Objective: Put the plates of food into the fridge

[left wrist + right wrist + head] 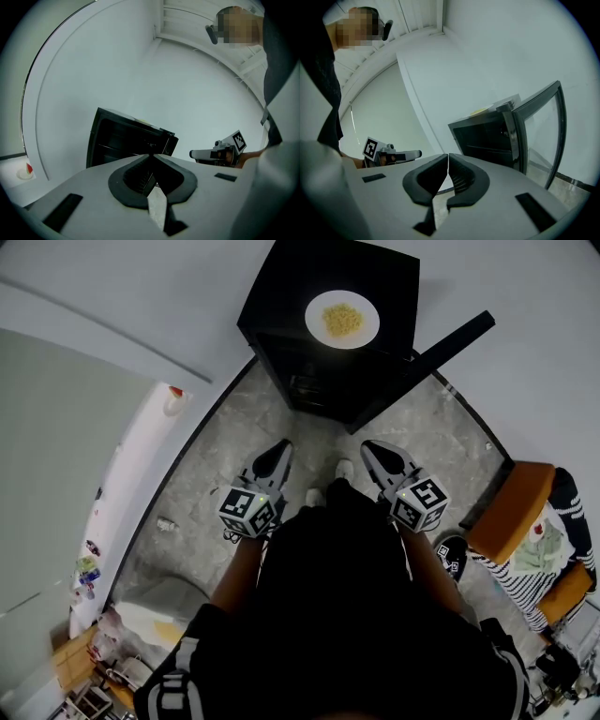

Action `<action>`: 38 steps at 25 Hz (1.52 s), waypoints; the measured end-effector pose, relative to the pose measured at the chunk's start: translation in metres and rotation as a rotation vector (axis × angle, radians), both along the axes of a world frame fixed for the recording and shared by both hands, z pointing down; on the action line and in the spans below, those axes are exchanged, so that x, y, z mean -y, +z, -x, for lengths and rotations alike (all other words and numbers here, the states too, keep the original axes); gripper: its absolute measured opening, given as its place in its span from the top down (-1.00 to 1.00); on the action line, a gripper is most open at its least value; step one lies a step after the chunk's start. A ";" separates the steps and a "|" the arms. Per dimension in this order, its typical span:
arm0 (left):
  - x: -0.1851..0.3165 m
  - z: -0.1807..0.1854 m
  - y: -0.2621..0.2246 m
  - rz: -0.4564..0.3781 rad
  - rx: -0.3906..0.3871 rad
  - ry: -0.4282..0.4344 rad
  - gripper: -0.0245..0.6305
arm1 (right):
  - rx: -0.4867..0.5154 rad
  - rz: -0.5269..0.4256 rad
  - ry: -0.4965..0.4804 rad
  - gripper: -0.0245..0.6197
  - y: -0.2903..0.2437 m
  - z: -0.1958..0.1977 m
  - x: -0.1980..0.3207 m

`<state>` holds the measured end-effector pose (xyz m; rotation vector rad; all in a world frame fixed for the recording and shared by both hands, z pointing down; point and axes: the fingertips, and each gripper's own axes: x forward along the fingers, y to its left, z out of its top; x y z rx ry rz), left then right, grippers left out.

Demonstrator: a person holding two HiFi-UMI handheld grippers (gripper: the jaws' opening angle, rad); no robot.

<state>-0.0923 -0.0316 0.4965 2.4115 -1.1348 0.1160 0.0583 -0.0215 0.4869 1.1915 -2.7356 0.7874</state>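
Head view puts the white plate (342,320) of yellow food on top of the black mini fridge (281,296), whose glass door (457,338) stands open. Your left gripper (279,450) and right gripper (372,448) hang well short of it, both with jaws pressed together on nothing. Expect a stiff, light, smooth plate. Pinch the bare rim at opposite sides and keep it level, since the loose food could slide.
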 end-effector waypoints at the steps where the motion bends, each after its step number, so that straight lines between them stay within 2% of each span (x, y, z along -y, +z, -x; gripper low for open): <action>1: 0.004 -0.003 -0.002 -0.002 -0.003 -0.002 0.81 | 0.003 -0.003 -0.002 0.85 -0.001 -0.002 0.005; 13: 0.040 -0.033 -0.007 -0.021 0.008 -0.024 0.81 | 0.045 0.009 -0.069 0.85 -0.001 -0.018 0.052; 22: 0.058 -0.019 -0.012 -0.031 0.005 -0.051 0.81 | 0.063 0.035 -0.107 0.84 -0.003 -0.002 0.072; 28: 0.066 -0.015 -0.014 -0.027 0.008 -0.005 0.81 | 0.064 0.043 -0.096 0.84 -0.008 0.013 0.075; 33: 0.070 -0.011 -0.011 -0.024 -0.006 0.014 0.81 | 0.174 0.082 -0.057 0.84 -0.015 0.022 0.083; 38: 0.073 -0.007 -0.010 -0.027 -0.018 0.020 0.81 | 0.207 0.099 -0.038 0.84 -0.020 0.029 0.092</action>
